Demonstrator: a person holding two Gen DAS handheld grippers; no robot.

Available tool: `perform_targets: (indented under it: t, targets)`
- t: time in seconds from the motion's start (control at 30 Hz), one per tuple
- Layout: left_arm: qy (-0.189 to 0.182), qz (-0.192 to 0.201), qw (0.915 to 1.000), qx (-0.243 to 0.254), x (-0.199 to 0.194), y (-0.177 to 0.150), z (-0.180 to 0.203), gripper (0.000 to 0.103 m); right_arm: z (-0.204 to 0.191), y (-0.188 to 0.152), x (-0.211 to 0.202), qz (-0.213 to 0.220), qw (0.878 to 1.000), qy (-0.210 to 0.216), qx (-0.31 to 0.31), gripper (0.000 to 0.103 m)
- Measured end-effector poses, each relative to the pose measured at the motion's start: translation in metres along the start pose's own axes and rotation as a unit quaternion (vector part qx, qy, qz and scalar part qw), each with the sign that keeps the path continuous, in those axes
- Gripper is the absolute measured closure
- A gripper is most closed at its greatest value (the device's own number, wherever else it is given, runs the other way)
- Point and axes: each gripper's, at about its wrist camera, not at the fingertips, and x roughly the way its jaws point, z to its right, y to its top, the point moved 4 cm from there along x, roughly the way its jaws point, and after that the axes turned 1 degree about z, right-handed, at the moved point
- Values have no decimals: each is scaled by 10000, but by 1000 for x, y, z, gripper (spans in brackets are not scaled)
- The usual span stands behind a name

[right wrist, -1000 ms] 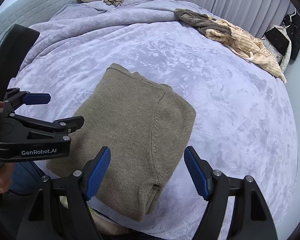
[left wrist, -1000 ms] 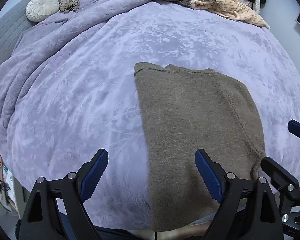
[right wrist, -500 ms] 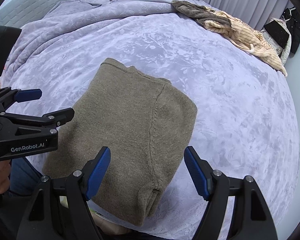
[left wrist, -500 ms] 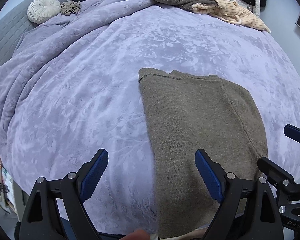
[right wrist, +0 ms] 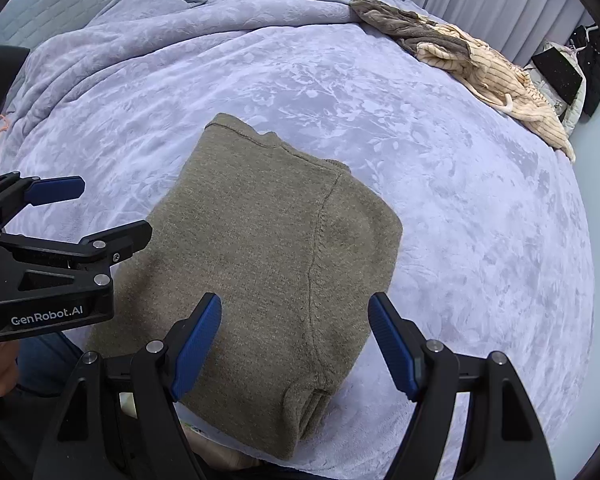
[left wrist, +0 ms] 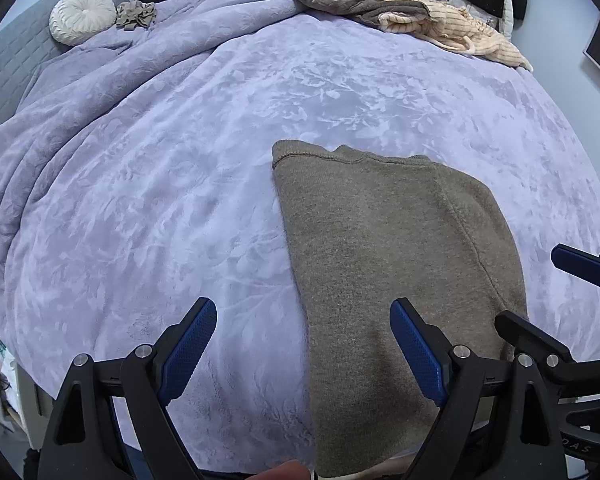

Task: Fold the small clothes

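Brown sweater [left wrist: 388, 264] folded flat on purple blanket [left wrist: 180, 160], near its front edge; left tongs [left wrist: 304, 344] wide apart above sweater's left edge, holding nothing; right tongs [right wrist: 296, 344] wide too, above sweater, holding nothing.

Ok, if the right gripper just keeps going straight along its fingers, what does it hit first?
Most likely the folded brown sweater: the right gripper is open and its fingers frame the sweater's near right part. Beyond that lies only the purple blanket. Depth is hard to judge through the fisheye.
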Motion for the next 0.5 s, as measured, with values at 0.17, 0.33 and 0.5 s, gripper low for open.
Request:
perform_targets:
  t: [0.17,0.33,0.5]
  targets:
    - [-2,-4,10000,-5,1,1,-1,14,-1,1,0,7,10000,4,-6,24]
    - [-12,-18,10000,-8,1,1,-1,14,-1,1,0,13,10000,12,2,24]
    - [43,-29,10000,-21,1,-1,-1,14,-1,1,0,12,10000,12,1,24]
